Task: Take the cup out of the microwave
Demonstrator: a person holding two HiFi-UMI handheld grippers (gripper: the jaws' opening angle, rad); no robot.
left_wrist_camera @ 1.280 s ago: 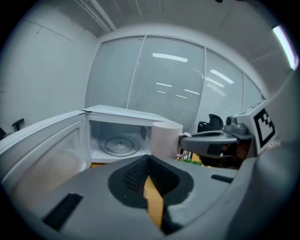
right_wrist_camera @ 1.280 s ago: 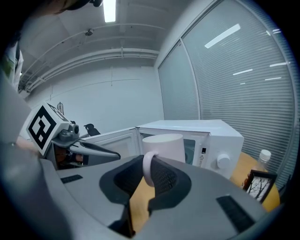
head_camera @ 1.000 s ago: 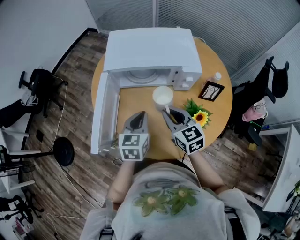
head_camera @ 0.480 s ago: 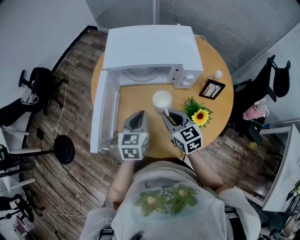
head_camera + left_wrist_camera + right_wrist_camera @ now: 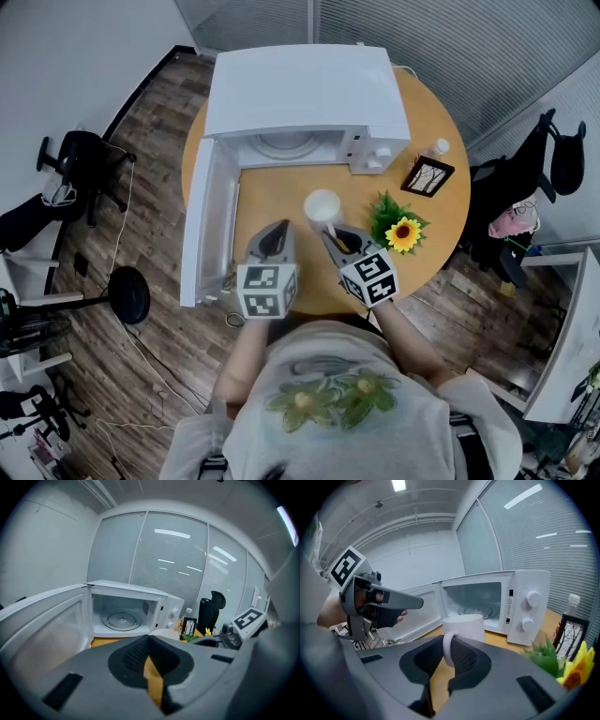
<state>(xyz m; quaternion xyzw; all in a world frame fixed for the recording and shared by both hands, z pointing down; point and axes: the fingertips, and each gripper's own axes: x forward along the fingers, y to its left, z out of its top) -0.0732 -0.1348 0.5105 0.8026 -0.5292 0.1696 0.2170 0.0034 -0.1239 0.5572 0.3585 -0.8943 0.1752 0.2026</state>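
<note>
Table (image 5: pixel 272 202): round, wooden, and it bears everything I work with.

Microwave (image 5: pixel 305 89): stands at the far edge, its cavity facing me. The turntable (image 5: pixel 284 145) inside is bare, so I judge the removal itself done.

Door (image 5: pixel 202 225): swung fully open to the left. It stands beside the left gripper and fences that side of the table.

Left gripper (image 5: pixel 274 232): hovers near the table's near edge, jaw tips together on nothing (image 5: pixel 149 638). I keep it parked there, clear of the door, because this lift needs only one tool.

Right gripper (image 5: pixel 336 234): clenched on the cup's handle, which its own view shows pinched between the pads (image 5: pixel 446 641). I hold by the handle because the body looks too wide for these jaws, and the cup hangs upright.

Cup (image 5: pixel 322 205): white, mouth up, outside the microwave and over the open table in front of it (image 5: pixel 464 625). Whether its base touches the wood I cannot tell.

Sunflower (image 5: pixel 403 232): just right of the right gripper and the nearest obstacle. Any set-down should favour the bare wood to the left.

Frame (image 5: pixel 427 176) and bottle (image 5: pixel 437 148): right of the microwave's knobs, well apart from the cup.
</note>
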